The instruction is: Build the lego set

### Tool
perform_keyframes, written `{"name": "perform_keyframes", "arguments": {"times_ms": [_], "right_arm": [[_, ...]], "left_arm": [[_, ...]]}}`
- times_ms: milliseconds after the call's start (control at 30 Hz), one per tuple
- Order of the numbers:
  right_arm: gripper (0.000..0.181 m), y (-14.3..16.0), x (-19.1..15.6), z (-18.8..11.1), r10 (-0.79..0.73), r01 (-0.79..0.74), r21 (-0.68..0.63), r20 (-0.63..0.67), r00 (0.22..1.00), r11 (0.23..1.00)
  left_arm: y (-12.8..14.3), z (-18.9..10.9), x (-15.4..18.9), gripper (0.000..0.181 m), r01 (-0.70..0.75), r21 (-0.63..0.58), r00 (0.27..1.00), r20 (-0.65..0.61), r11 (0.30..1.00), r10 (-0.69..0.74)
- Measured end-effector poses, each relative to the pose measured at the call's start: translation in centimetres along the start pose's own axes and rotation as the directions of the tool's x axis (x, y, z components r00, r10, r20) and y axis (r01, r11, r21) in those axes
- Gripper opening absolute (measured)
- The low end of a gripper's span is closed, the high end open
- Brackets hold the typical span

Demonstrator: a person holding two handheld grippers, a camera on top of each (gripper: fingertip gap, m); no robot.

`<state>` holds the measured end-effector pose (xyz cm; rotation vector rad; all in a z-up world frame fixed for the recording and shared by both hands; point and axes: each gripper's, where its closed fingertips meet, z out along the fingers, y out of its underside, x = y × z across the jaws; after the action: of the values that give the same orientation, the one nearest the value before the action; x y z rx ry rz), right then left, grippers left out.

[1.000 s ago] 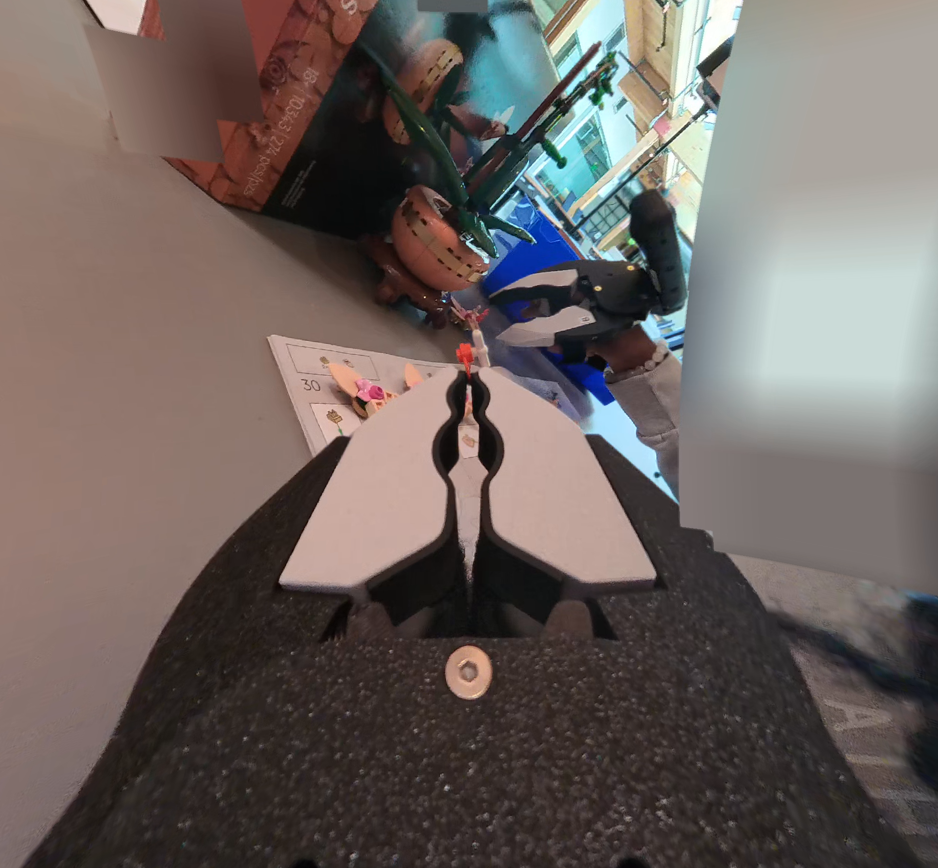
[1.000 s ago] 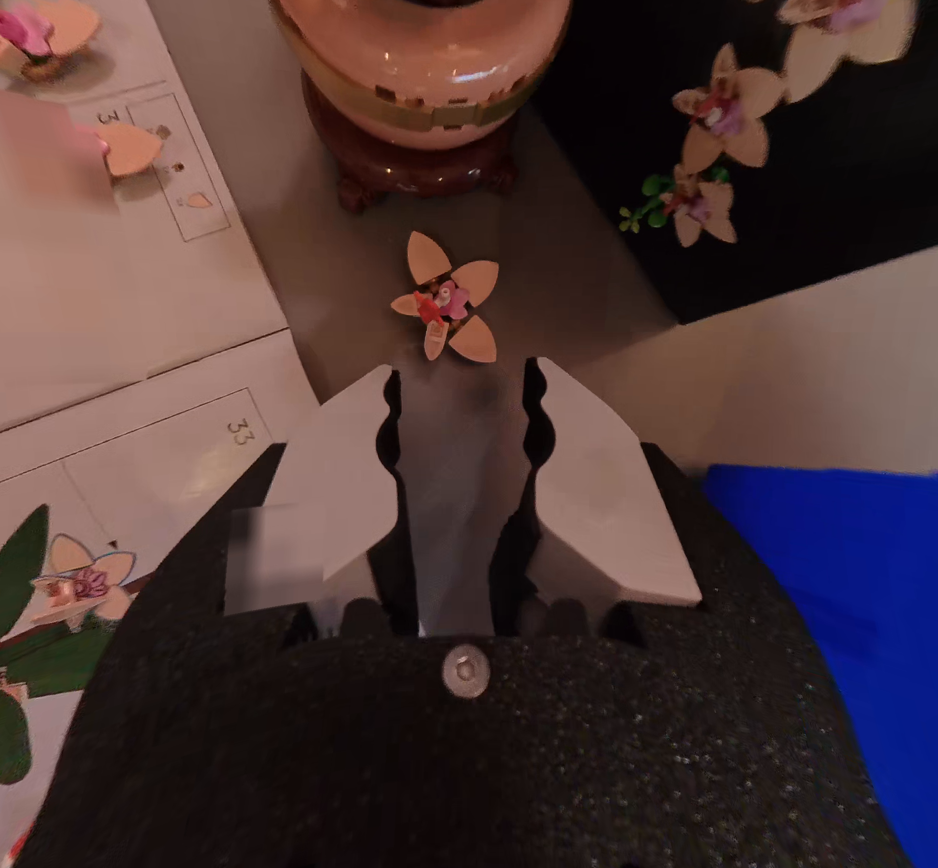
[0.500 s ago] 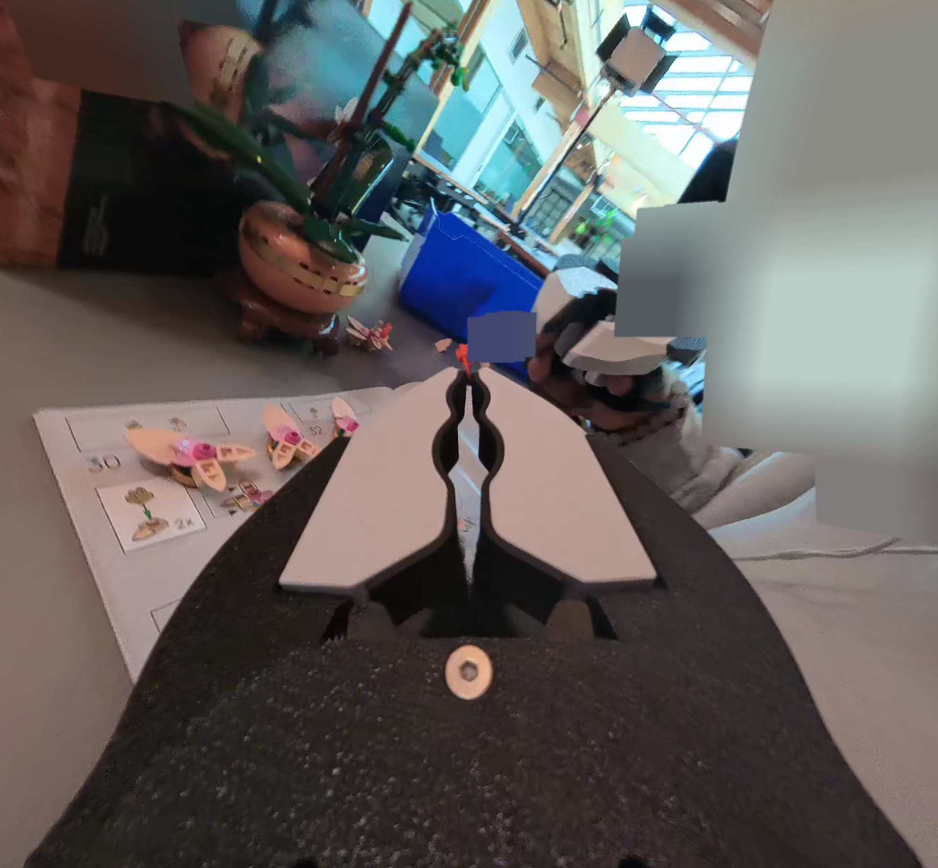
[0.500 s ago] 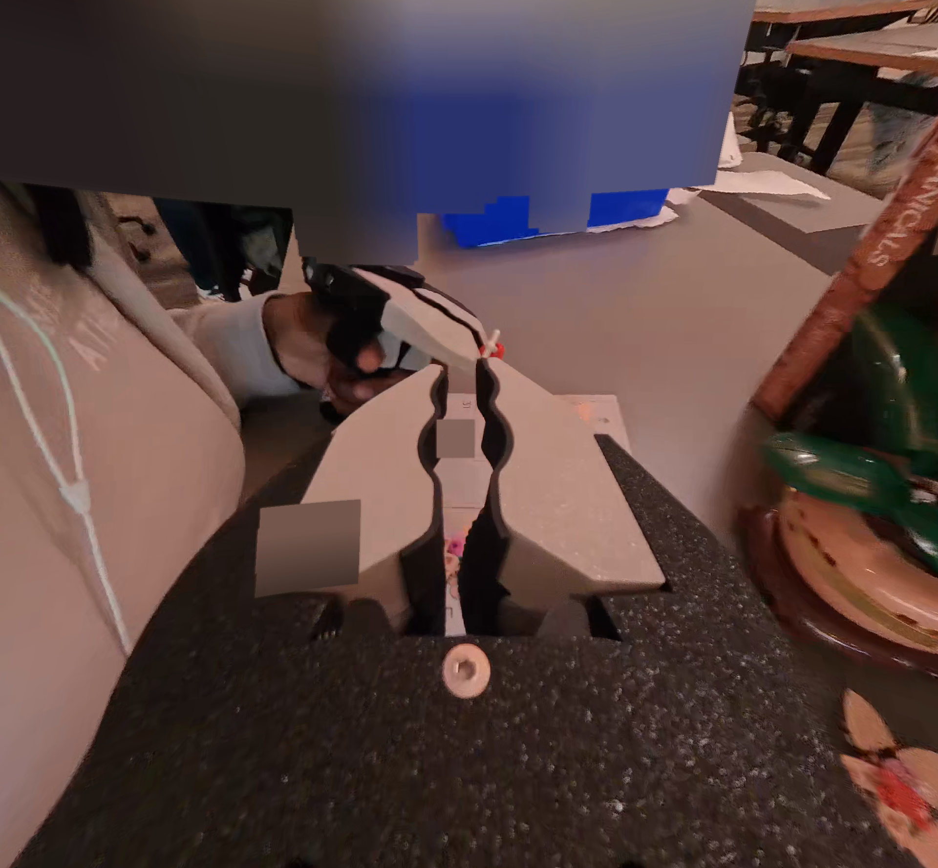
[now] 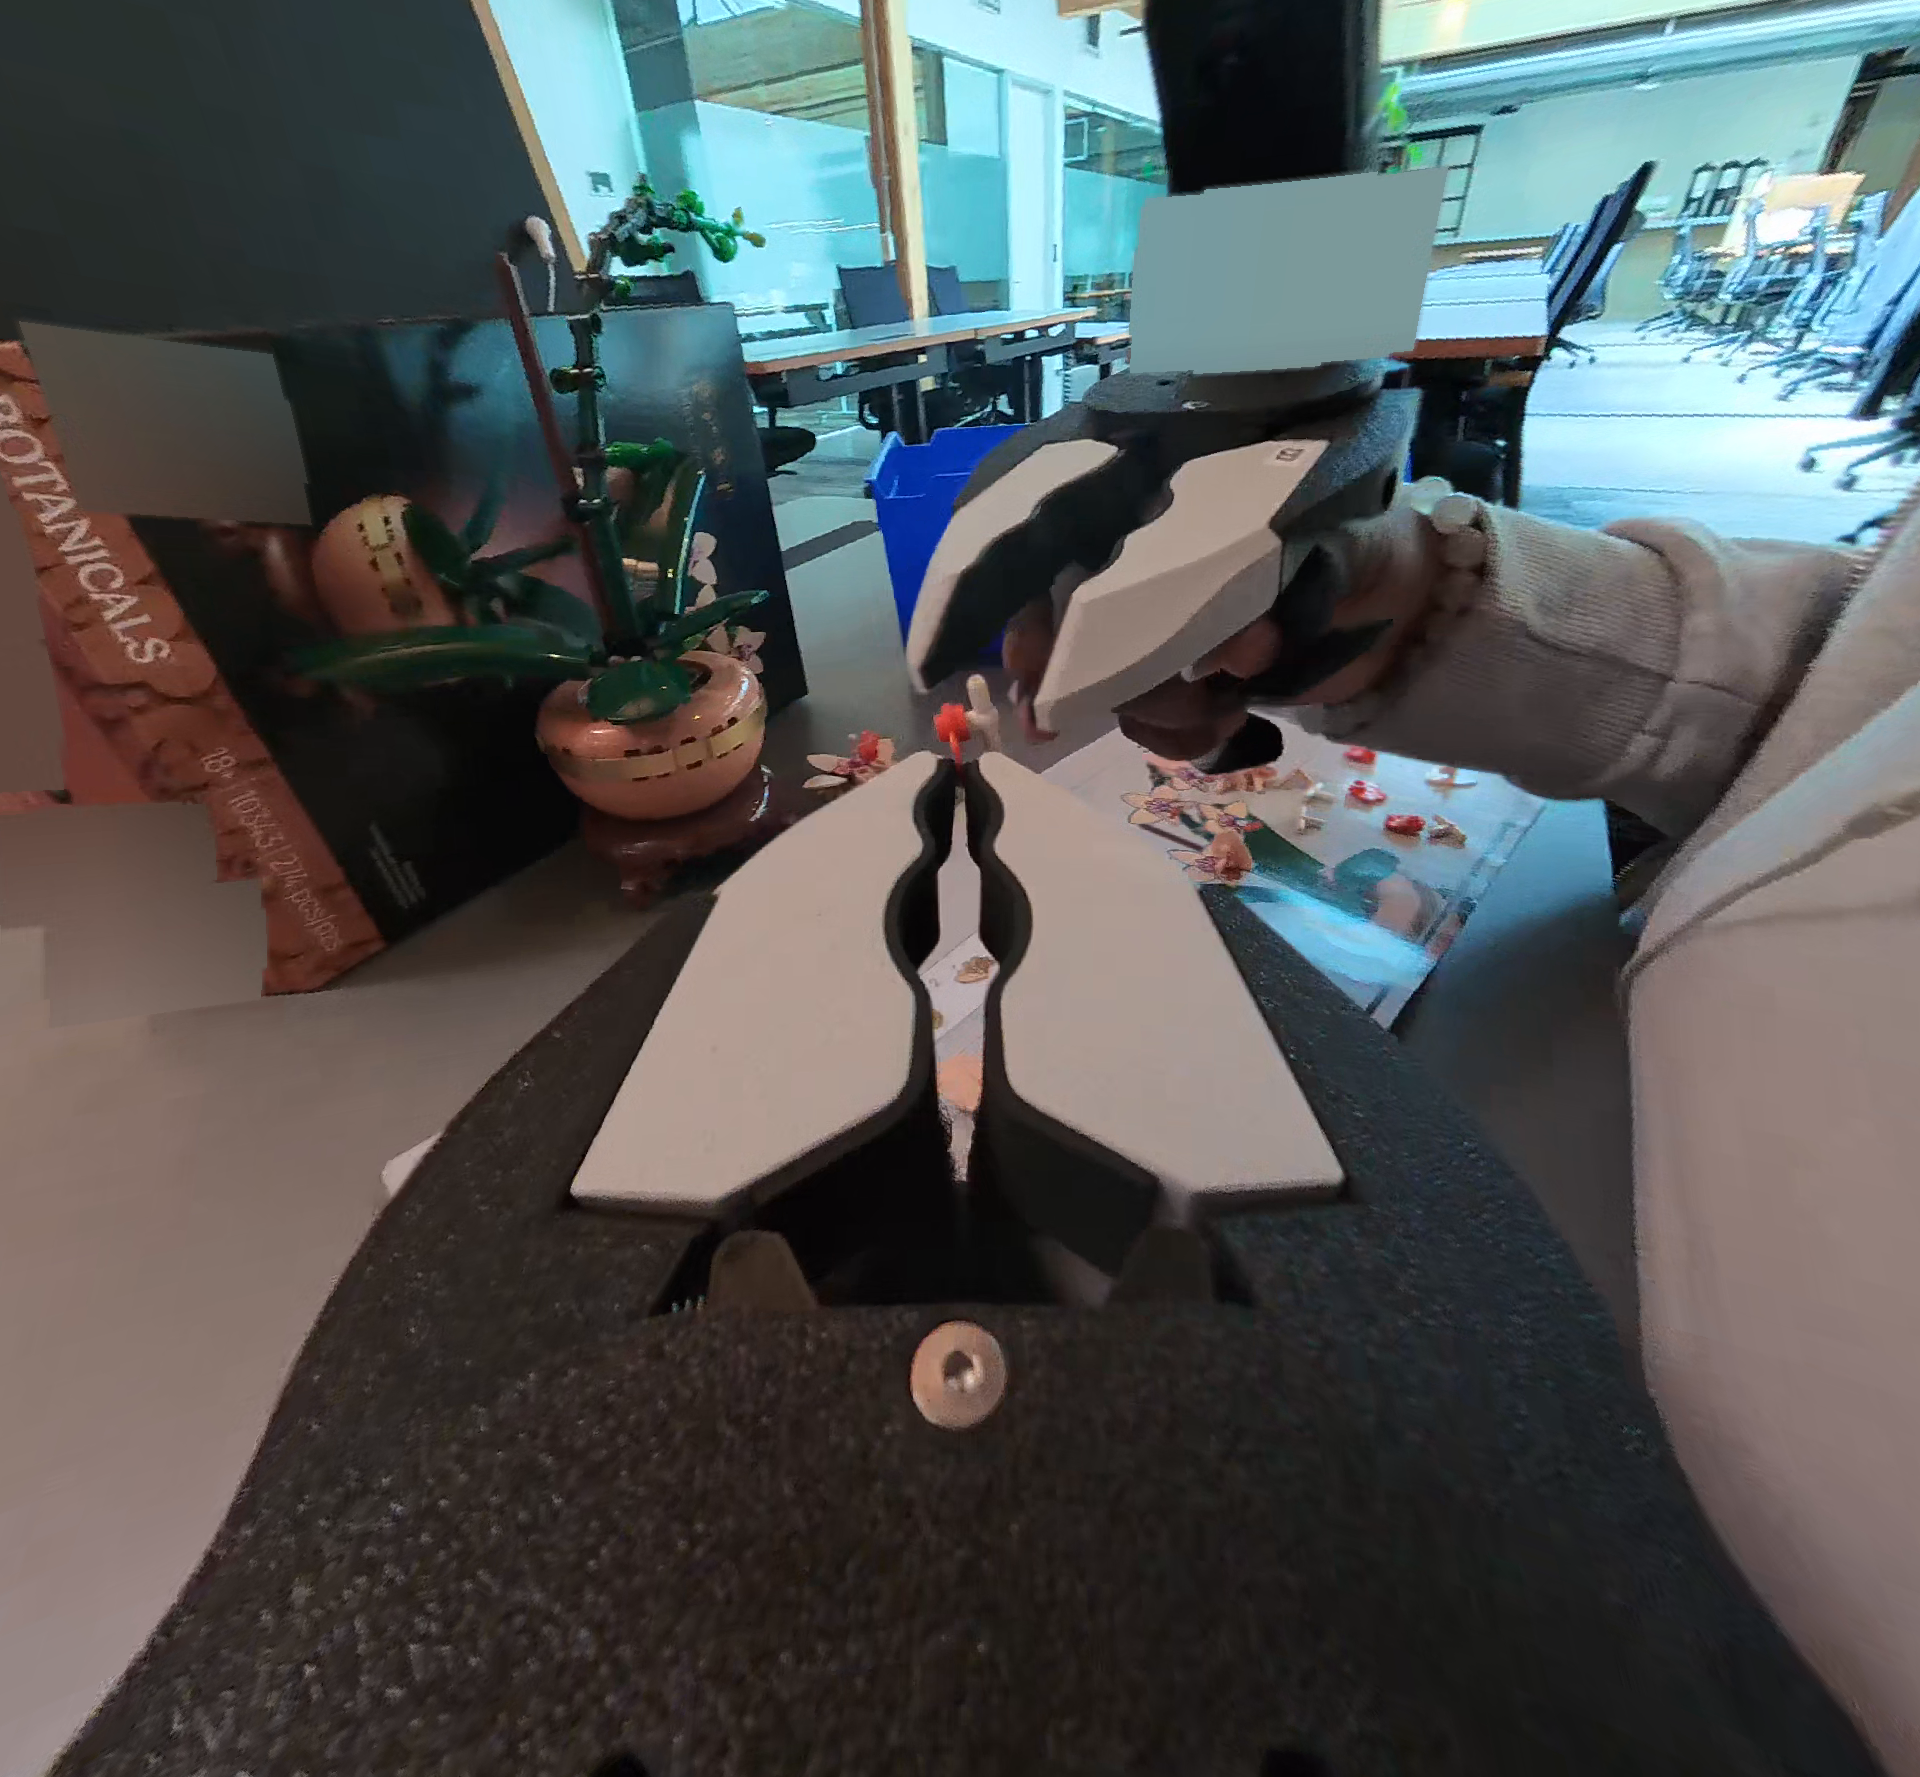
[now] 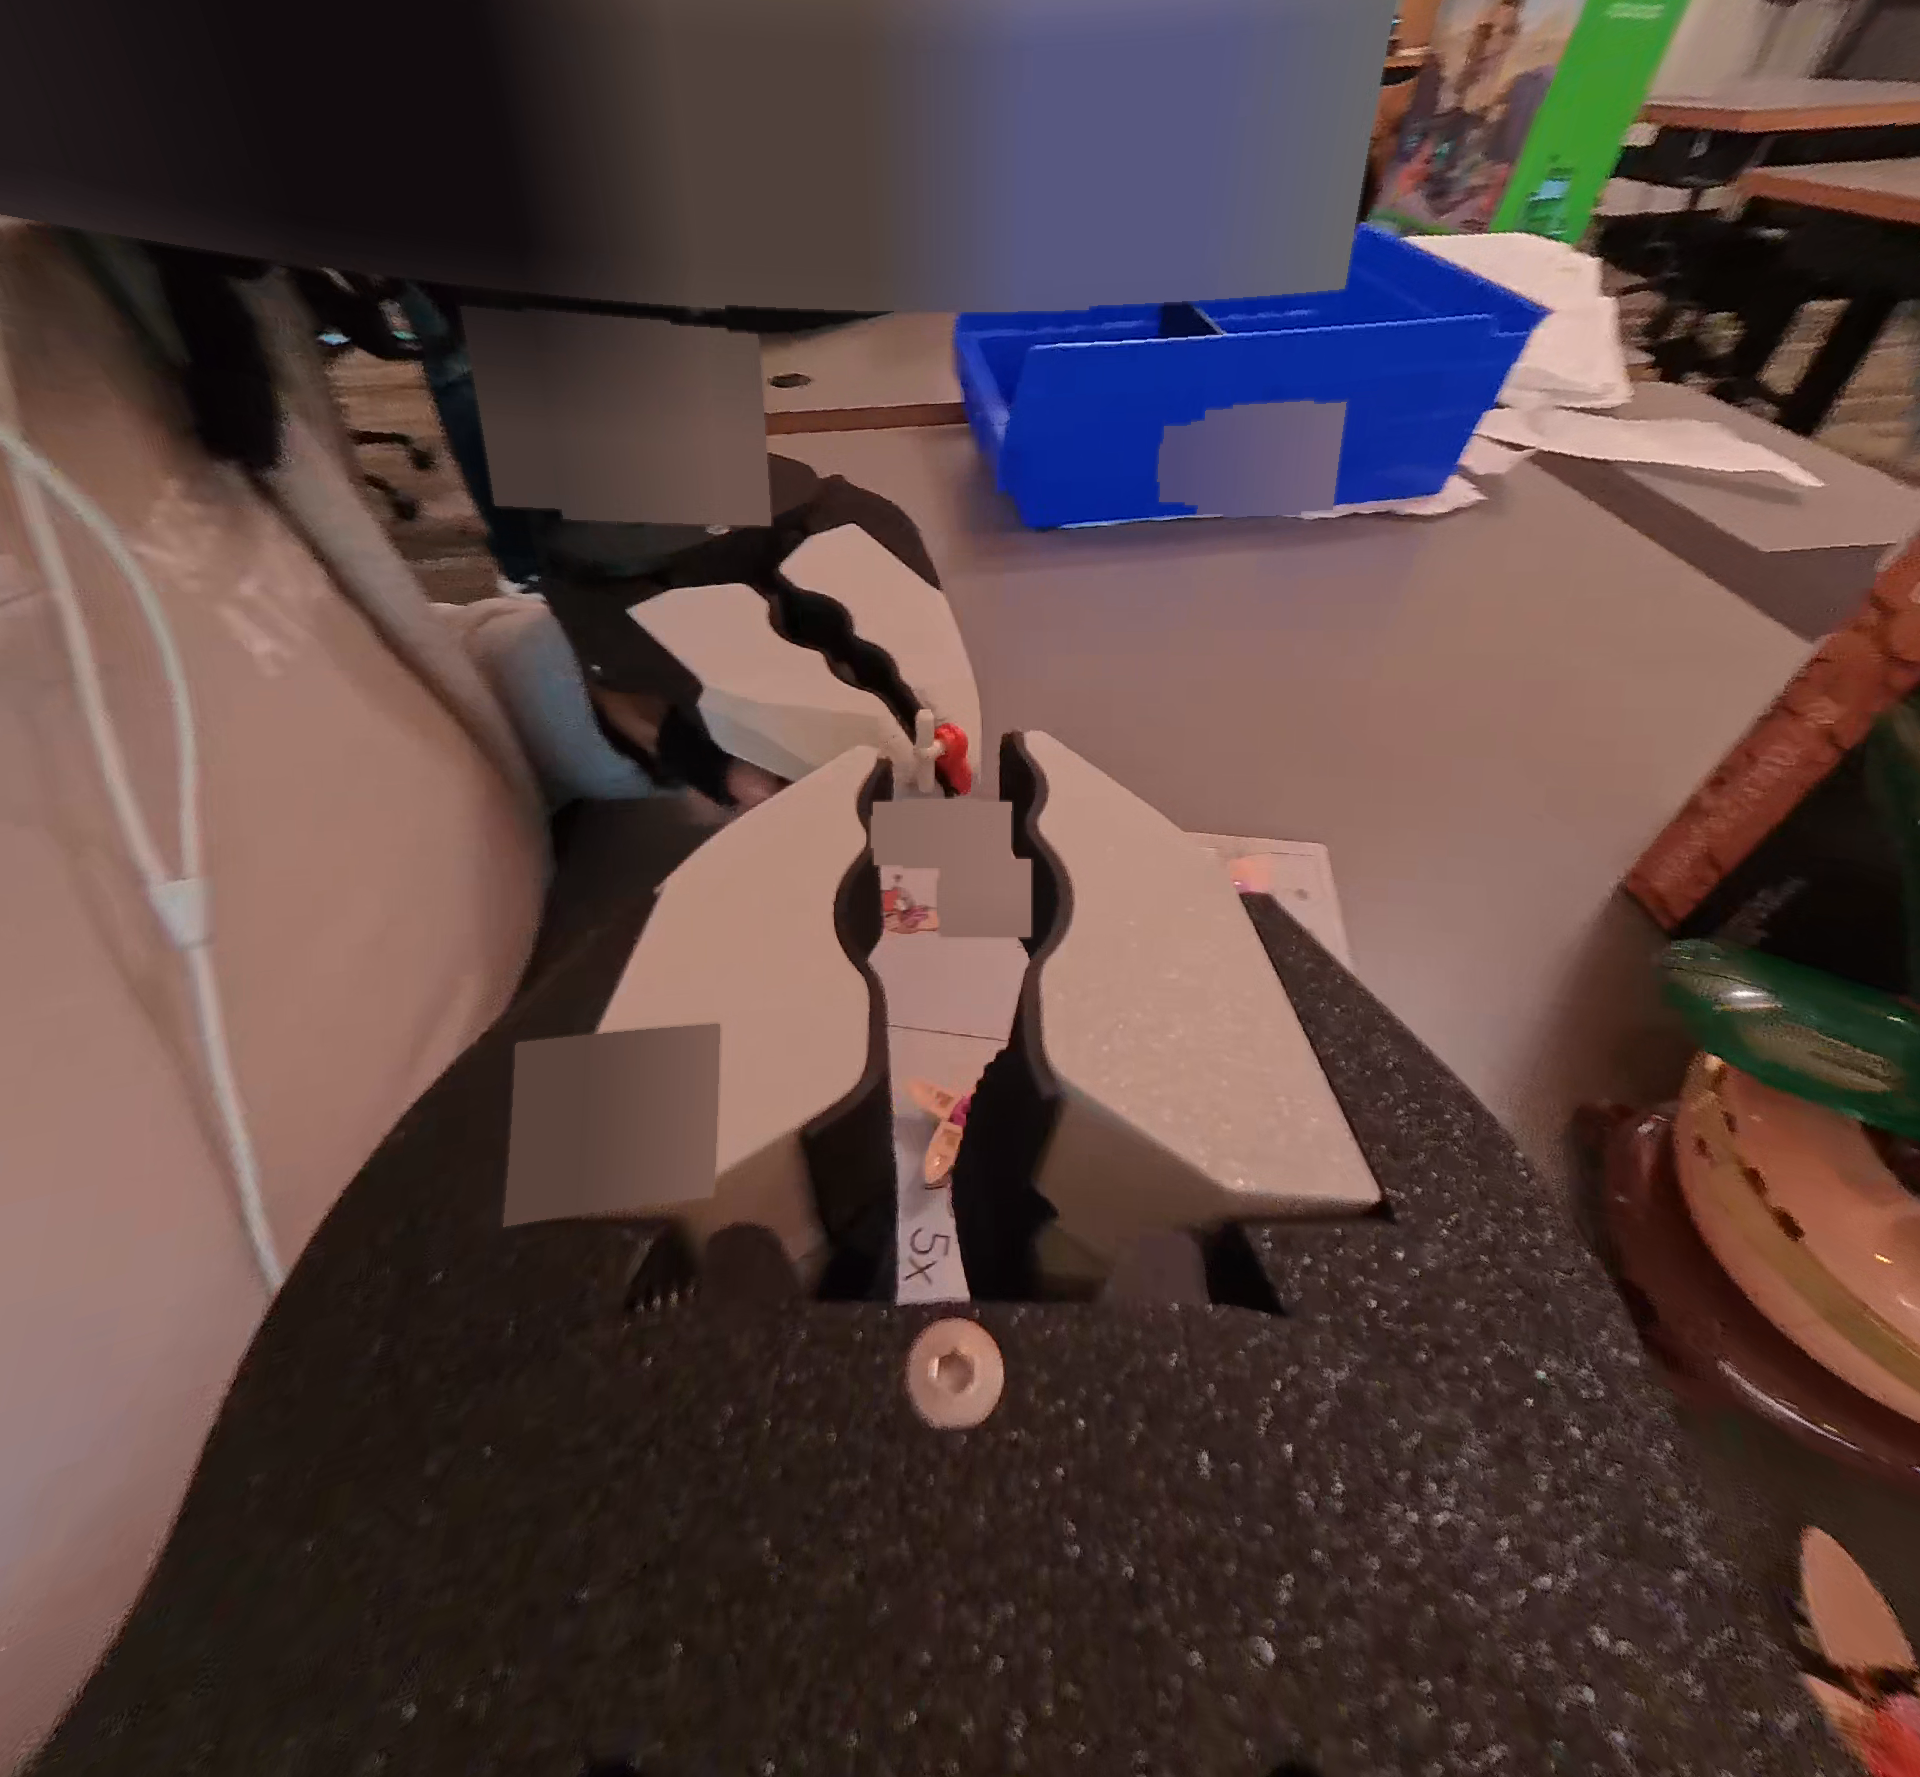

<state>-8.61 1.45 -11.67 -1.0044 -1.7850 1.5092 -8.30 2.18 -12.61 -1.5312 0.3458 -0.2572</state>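
Two close wrist cameras, face to face, sharing the red piece (image 5: 949,721) between.

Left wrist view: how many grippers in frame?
2. The left gripper fills the foreground, shut on a small red piece; the right gripper hangs open just beyond its tips.

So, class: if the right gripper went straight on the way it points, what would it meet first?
Probably the small red-and-white piece pinched in the left gripper, just beyond the right gripper; depth is unclear.

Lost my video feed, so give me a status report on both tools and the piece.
Left tool shut on red-and-white piece. Right tool open, tips beside that piece, not gripping. Nothing in the way.
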Motion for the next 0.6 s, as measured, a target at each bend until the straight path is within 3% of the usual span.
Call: {"name": "perform_keyframes", "arguments": {"times_ms": [233,600], "right_arm": [[0.013,1.0,-1.1,0.0,0.078,-0.076,-0.017,0.119,0.99,0.997],[0.01,2.0,-0.9,0.3,0.14,-0.138,-0.023,0.103,0.985,0.99]], "left_arm": [[0.4,0.0,1.5,0.001,-0.002,-0.014,0.994,-0.106,1.0,0.001],[1.5,0.2,1.5,0.003,0.048,-0.04,0.991,-0.12,0.998,-0.053]]}}
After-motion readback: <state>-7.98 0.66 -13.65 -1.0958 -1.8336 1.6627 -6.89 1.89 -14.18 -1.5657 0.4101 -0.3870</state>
